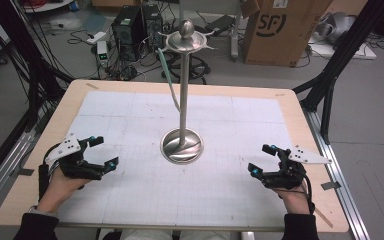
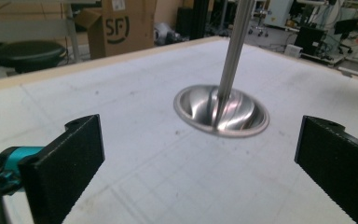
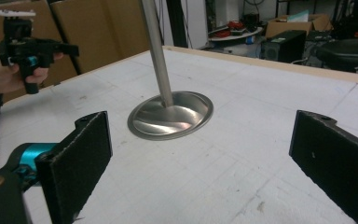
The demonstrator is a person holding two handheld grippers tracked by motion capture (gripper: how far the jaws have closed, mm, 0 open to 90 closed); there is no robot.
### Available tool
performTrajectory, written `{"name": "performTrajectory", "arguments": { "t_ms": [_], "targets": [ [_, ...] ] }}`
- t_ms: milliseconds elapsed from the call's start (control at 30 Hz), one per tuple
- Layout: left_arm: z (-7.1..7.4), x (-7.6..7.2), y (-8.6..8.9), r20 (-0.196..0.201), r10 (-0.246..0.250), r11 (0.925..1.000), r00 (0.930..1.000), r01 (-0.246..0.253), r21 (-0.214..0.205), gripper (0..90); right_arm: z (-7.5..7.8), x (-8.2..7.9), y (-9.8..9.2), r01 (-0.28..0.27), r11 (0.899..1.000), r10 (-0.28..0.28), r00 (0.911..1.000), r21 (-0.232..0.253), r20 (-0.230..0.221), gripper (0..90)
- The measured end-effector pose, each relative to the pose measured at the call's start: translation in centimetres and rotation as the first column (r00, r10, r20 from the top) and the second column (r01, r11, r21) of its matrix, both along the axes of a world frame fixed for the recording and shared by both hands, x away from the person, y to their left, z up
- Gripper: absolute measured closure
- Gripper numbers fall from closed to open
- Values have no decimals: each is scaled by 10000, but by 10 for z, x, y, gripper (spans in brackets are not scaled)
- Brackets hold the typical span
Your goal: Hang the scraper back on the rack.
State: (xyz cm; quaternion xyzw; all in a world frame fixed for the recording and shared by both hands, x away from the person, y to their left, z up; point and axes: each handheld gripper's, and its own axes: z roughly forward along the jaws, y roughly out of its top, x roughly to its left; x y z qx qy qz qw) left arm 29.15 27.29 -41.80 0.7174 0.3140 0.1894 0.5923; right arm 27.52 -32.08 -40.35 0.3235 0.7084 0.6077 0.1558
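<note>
Your left gripper [image 1: 103,153] and right gripper [image 1: 263,159] both rest spread wide and empty, low over the white mat [image 1: 130,115], near the table's [image 1: 300,120] left and right edges. Between them, the metal stand [image 1: 182,145] stands upright at the centre.
</note>
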Motion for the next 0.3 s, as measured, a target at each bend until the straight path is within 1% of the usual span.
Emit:
{"name": "performTrajectory", "arguments": {
  "t_ms": [67, 167, 300],
  "targets": [
    [-1, -1, 5, 11, 234, 9997, 9997, -233, -107, 19, -4, 1, 1, 47, 10000, -47, 9999, -33, -103, 44],
    [0, -1, 9, 215, 476, 9983, 9986, -469, -342, 19, -7, 1, 1, 75, 9999, -76, 9998, -71, -161, 44],
    [-2, -2, 8, 366, 575, 9979, 9977, -563, -324, 19, -8, 1, 1, 93, 9999, -94, 9999, -50, -129, 45]
  ]
}}
